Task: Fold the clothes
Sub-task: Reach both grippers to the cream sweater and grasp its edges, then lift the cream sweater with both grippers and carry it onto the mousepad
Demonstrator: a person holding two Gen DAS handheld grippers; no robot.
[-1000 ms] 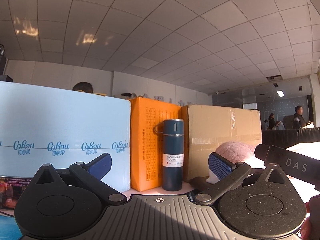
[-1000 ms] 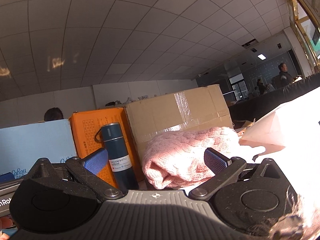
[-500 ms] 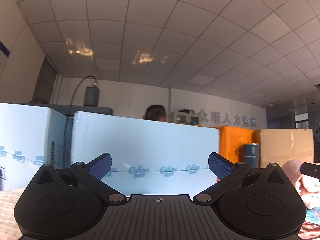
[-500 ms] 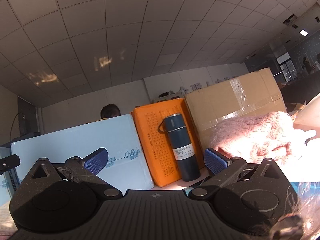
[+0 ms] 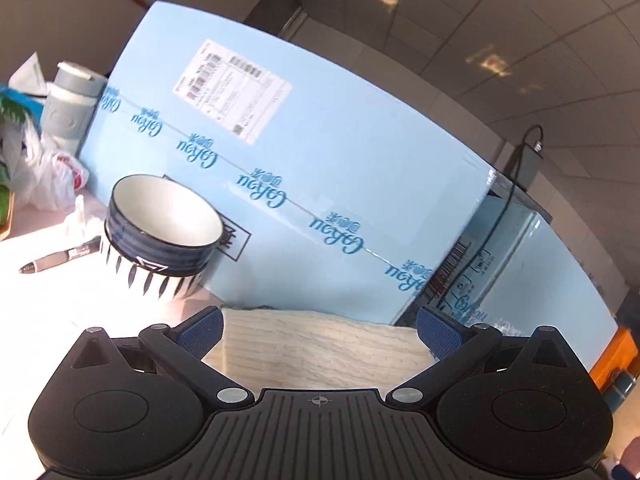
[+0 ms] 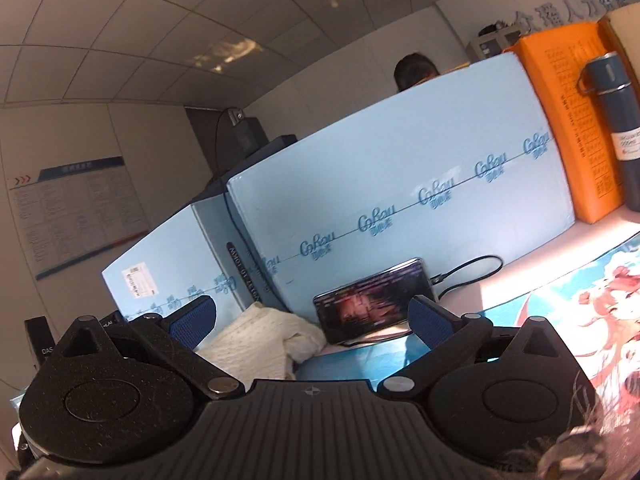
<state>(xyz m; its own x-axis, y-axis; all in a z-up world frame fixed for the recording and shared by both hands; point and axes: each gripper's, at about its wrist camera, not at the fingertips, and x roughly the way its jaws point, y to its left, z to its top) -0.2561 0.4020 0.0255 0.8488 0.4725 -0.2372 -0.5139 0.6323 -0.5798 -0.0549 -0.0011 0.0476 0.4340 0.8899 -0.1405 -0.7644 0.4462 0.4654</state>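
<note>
The left hand-held gripper (image 5: 318, 330) is spread wide over a cream knit sweater (image 5: 320, 354) that lies on the bench (image 5: 52, 296) by a big blue box (image 5: 320, 168). The right hand-held gripper (image 6: 312, 318) is spread wide too, holding nothing. Two bowls sit stacked near the box; the top bowl (image 5: 162, 230) looks white inside. A phone (image 6: 372, 308) leans on another blue box (image 6: 400, 184).

Stacked bowls (image 5: 160, 236) against a pale blue carton (image 5: 320, 184); phone (image 6: 374, 306) propped on another carton (image 6: 400, 184).
</note>
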